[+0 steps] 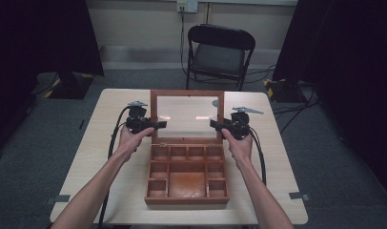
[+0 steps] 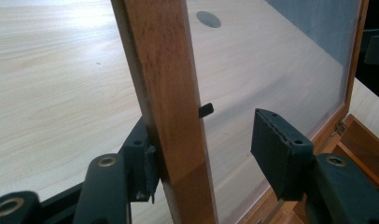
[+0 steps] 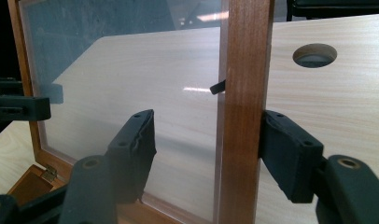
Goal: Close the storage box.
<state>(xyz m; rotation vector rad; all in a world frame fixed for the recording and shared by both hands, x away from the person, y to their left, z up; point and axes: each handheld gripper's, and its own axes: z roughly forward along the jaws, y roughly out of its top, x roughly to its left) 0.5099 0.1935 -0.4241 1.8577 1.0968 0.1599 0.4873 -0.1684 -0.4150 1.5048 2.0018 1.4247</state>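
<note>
The wooden box (image 1: 187,201) lies open, its glass lid (image 1: 187,93) upright with side rails vertical. Left gripper (image 1: 157,125) and right gripper (image 1: 214,124) each straddle one rail, jaws apart, one pad touching.

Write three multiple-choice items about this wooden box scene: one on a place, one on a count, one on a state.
1. Where is the left gripper?
A) at the left rail of the lid
B) flat on the table
C) on the chair

2. How many compartments are in the row of the box nearest the lid?
A) two
B) four
C) six

3. The lid is:
A) shut
B) raised upright
C) taken off

Answers:
1 A, its jaws straddle that rail.
2 B, four small cells lie side by side.
3 B, it stands up from the box's back edge.
</note>
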